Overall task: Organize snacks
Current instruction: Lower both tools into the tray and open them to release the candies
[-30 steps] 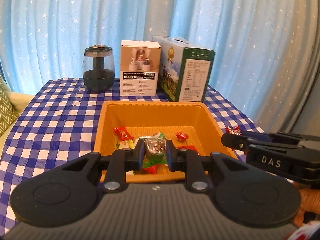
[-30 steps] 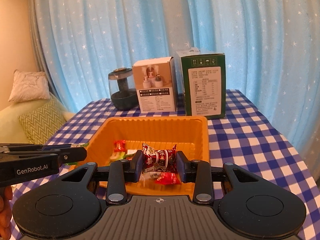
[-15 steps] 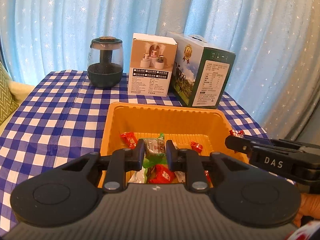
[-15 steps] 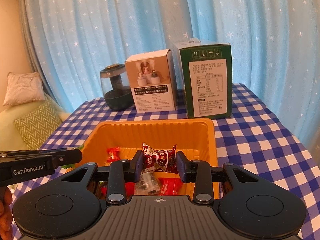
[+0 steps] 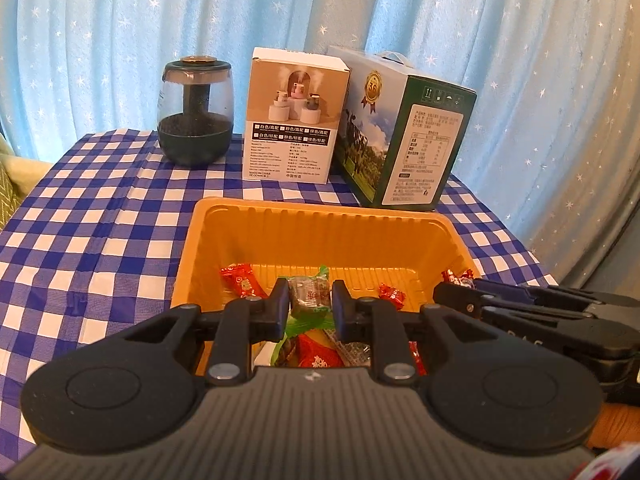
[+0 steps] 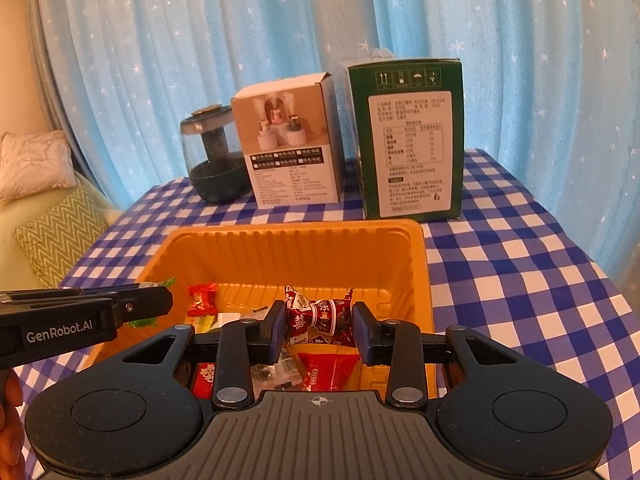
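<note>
**Two Grippers, Each Holding a Candy Above the Orange Tray**

Left wrist view: the left gripper (image 5: 310, 306) is clamped on a green-wrapped candy (image 5: 309, 294) above the orange tray (image 5: 320, 224). The white box (image 5: 292, 116) reads "MADE IN CHINA"; the green box (image 5: 404, 136) carries a "36" medal.

Right wrist view: the right gripper (image 6: 320, 330) grasps a dark red candy (image 6: 318, 318) over the tray (other lettering unreadable). The left gripper's side reads "GenRobot.AI".

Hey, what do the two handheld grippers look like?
Both the left gripper and the right gripper are black, with two round discs behind slim linkage arms and a ribbed grey body. The left carries "GenRobot.AI" in white; the right's pads look dark blue.
</note>
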{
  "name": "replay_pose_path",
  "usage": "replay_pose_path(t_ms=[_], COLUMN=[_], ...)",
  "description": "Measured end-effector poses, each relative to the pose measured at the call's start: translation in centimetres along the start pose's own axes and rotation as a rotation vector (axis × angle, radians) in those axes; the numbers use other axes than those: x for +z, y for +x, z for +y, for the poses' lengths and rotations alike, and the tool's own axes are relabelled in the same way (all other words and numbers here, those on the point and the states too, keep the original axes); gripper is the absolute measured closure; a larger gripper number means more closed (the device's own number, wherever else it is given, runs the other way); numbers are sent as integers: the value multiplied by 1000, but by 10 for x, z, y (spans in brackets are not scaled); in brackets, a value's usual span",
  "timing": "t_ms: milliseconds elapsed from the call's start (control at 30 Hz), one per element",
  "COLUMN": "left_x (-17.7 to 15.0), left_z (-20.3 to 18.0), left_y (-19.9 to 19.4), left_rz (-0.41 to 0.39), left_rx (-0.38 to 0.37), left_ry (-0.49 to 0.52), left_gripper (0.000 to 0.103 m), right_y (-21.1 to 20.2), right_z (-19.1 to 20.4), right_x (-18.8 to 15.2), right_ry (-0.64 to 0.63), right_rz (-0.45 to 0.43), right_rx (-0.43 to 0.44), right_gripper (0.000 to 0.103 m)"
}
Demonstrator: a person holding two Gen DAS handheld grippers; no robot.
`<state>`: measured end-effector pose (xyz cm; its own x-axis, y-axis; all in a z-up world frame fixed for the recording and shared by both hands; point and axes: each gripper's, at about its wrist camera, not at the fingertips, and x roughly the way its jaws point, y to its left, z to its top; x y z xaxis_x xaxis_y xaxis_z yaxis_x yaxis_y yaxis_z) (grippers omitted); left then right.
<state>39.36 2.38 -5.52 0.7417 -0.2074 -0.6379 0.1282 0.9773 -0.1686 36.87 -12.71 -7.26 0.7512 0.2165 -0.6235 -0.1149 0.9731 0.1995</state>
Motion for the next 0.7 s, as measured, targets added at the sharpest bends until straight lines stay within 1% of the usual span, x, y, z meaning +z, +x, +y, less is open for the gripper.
replay_pose_path(t_ms=[300, 333, 367, 400, 700], left_x=[-1, -1, -1, -1, 0], left_z=[0, 1, 1, 2, 16], left_y=[8, 8, 8, 7, 1], left_rz=[11, 7, 8, 7, -2], left_rx=[-12, -7, -2, 0, 21], left_ry=[-3, -5, -4, -4, -31], left_gripper=[83, 79, 70, 68, 68], right_y=[6, 7, 7, 8, 8], right_z=[0, 0, 0, -1, 3], right_x=[-1, 0, 0, 0, 1], right_ry=[6, 8, 10, 13, 25], right_rz=[12, 13, 14, 15, 14], right_rx=[-3, -3, -3, -3, 7], right_gripper=[67, 67, 67, 67, 67])
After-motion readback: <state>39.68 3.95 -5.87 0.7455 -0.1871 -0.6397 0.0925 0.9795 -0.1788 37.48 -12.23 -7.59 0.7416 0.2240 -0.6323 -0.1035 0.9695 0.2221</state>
